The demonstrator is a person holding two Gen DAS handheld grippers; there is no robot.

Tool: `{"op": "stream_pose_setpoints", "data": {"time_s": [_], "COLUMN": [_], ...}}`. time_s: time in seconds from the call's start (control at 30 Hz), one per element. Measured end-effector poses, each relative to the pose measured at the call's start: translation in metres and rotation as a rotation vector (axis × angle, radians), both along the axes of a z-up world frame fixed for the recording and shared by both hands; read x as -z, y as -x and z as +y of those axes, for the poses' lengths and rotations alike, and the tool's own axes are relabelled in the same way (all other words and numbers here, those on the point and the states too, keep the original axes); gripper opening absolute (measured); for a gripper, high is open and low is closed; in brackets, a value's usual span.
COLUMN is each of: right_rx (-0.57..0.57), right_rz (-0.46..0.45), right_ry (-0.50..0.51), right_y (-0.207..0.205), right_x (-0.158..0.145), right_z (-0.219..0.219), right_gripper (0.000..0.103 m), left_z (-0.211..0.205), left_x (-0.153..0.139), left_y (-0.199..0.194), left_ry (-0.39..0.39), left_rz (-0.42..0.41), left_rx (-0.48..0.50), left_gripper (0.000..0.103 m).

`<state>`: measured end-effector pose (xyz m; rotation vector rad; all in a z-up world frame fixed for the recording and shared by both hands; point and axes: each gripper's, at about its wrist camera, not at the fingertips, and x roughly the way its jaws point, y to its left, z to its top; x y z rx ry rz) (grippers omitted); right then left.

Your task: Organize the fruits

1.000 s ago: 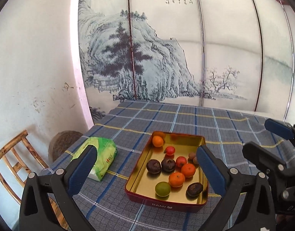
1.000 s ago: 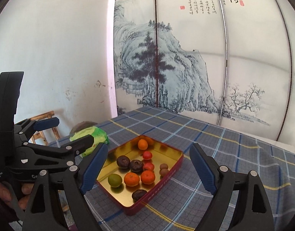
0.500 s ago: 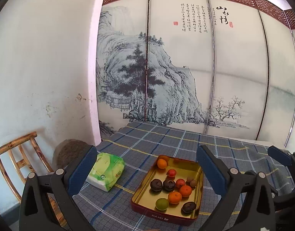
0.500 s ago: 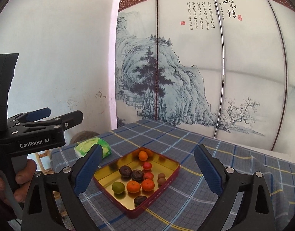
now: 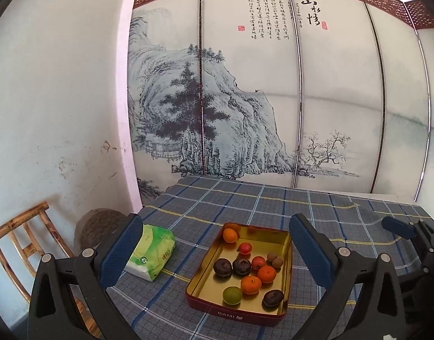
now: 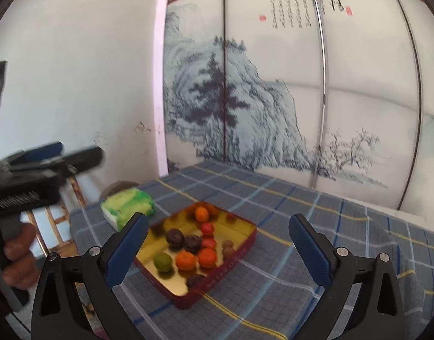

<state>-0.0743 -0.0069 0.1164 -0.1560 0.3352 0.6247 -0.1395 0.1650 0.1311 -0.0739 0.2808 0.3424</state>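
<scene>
Screen panels (image 5: 273,99) painted with an ink mountain, pines and lines of calligraphy fill the back of both views, meeting a scuffed white wall (image 5: 52,99) on the left; in front of them stands a table under a blue-grey plaid cloth (image 5: 245,201) with yellow and white lines; at the table's left edge, lower down, a wooden chair back (image 5: 21,235) and a round woven stool top (image 5: 99,223) show against the wall. The left gripper (image 5: 214,250) hangs above the near end of the table with its blue-padded jaws spread wide and nothing between them; the right gripper (image 6: 217,248) does the same a little to the right, its jaws having just been opening to their widest, also with nothing gripped; a hand (image 6: 18,250) wraps the left tool's handle at the edge of the right wrist view. Near the middle of the cloth sits a red tin (image 5: 236,314) with a gold inside, lid off; just left of it lies a green-and-white tissue pack (image 5: 154,250), apart from the tin. Inside the tin the fruits lie loose: three oranges (image 5: 251,284), one of them alone at the far corner; three dark brown fruits (image 5: 222,267); a green fruit (image 5: 232,295) near the front wall; two small red ones (image 5: 244,248); two little brown ones (image 5: 275,259) by the right wall.
</scene>
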Motion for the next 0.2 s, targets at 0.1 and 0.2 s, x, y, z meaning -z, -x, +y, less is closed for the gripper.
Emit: {"op": "stream_pose_setpoints", "data": {"time_s": [0.1, 0.2], "right_rx": [0.069, 0.149], "right_rz": [0.093, 0.197], "right_ry": [0.076, 0.149], "right_y": [-0.039, -0.079], "right_x": [0.027, 0.052], "right_z": [-0.024, -0.054], "right_gripper": [0.099, 0.099], "left_z": [0.003, 0.003], "left_x": [0.003, 0.006], "left_y": [-0.004, -0.01], "left_ry": [0.009, 0.017], "left_rz": [0.021, 0.047], "left_rx": [-0.014, -0.011], "left_gripper": [0.103, 0.103]}}
